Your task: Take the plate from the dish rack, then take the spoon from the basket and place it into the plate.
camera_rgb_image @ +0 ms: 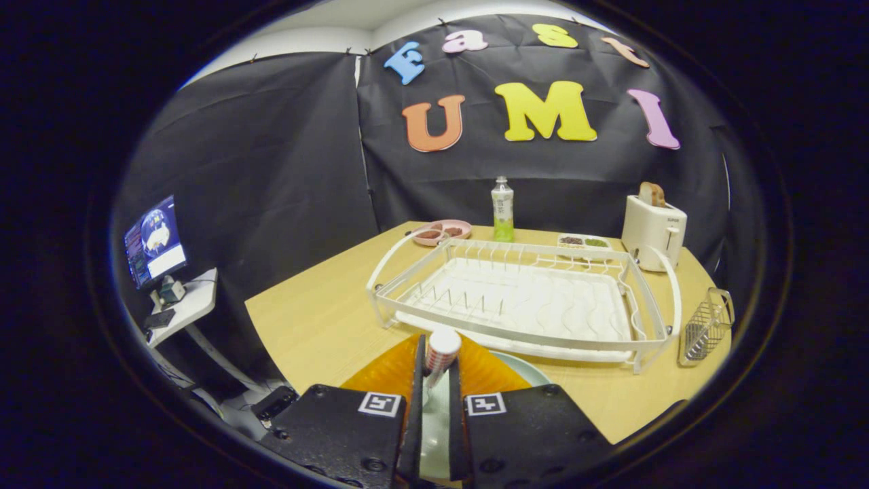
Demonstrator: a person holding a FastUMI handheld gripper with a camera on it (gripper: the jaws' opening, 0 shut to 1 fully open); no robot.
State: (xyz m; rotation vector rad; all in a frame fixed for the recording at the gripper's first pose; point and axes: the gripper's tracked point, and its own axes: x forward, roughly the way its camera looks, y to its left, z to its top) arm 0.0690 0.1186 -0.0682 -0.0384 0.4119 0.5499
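1. Between the fingers of the gripper [438, 380]: spoon [441, 353], both fingers clamped on its handle, so it is carried, not resting
2. Below the fingers, plate [533, 370] lies flat on the table [319, 319], just in front of the dish rack [523, 299]; basket [706, 329] stands beside the rack
3. Spoon's long axis runs along the fingers, its round end pointing forward toward the rack; judged ready to lower into the plate

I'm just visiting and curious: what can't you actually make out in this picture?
- Spoon: its bowl shows between the closed fingers; they hide the handle.
- Plate: mostly hidden behind the gripper.
- Wire basket: contents too small to tell.
- Dishes beyond the dish rack: food too small.
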